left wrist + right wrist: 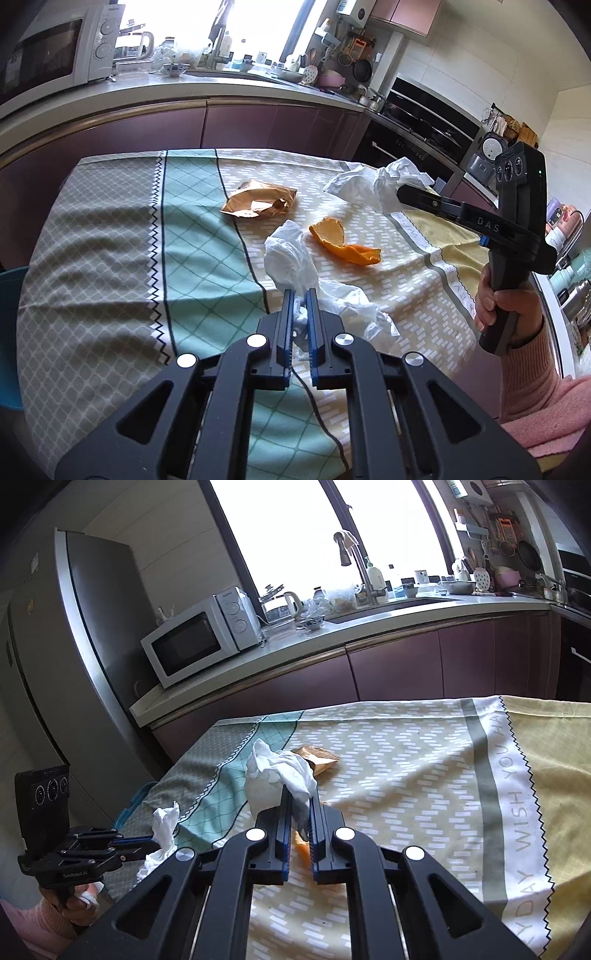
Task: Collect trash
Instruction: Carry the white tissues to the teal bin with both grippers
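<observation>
Kitchen table under a patterned cloth (110, 258): one crumpled white tissue (291, 254) is clamped in the left gripper (300, 295), another (277, 775) in the right gripper (299, 801); curled orange peel (343, 243) and, beyond it, a crinkled brown wrapper (258, 203) are left uncollected.

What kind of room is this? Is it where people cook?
Yes, it looks like a home kitchen. There is a microwave on the counter, a sink tap by the window, and a built-in oven beside the purple cabinets.
</observation>
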`<state>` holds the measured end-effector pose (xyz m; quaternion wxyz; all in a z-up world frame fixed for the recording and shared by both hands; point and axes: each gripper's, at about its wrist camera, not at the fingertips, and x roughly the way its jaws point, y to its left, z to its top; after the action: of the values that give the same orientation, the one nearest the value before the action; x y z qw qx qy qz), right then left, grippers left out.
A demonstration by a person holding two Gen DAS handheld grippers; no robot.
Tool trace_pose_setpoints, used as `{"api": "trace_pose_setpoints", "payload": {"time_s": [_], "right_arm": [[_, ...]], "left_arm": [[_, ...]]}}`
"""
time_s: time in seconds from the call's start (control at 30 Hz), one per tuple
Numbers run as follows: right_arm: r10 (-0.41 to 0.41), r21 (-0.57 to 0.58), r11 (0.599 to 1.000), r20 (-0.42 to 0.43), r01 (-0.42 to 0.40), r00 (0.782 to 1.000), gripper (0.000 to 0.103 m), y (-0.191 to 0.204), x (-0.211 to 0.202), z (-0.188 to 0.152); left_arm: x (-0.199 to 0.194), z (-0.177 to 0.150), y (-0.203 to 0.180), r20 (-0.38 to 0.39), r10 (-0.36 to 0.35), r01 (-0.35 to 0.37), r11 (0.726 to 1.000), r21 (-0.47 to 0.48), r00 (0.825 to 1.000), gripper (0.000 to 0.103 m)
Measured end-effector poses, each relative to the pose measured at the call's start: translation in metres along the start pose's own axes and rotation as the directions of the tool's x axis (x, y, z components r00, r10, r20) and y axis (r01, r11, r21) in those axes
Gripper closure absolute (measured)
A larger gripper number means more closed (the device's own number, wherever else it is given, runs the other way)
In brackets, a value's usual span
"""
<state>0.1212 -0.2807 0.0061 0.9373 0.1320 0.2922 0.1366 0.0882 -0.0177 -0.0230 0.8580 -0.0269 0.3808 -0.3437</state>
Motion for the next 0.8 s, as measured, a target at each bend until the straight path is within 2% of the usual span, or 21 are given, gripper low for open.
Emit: {"api": "trace_pose_setpoints", "payload": {"time_s": [0.2,0.43,0.8], "right_arm": [[0.079,-0.044,0.996,-0.025,-0.080,0.997,0.096,0.035,0.015,0.000],[0.153,-0.084,0.984,-0.063,-0.158,0.986,0.096,0.074,0.036,0.000],[0.249,-0.161,0.950,-0.121,-0.266,0.961,0.096,0.136,0.069,0.008]], "left_arm": [[-0.032,-0.002,0.025,0.048,0.052,-0.050,0.998,-0.032,0.998,0.096],[-0.072,-0.009,0.061,0.098,0.128,-0.120,0.989,-0.092,0.987,0.096],[-0.133,-0.022,0.108,0.163,0.251,-0.221,0.958,-0.183,0.954,0.096]]}}
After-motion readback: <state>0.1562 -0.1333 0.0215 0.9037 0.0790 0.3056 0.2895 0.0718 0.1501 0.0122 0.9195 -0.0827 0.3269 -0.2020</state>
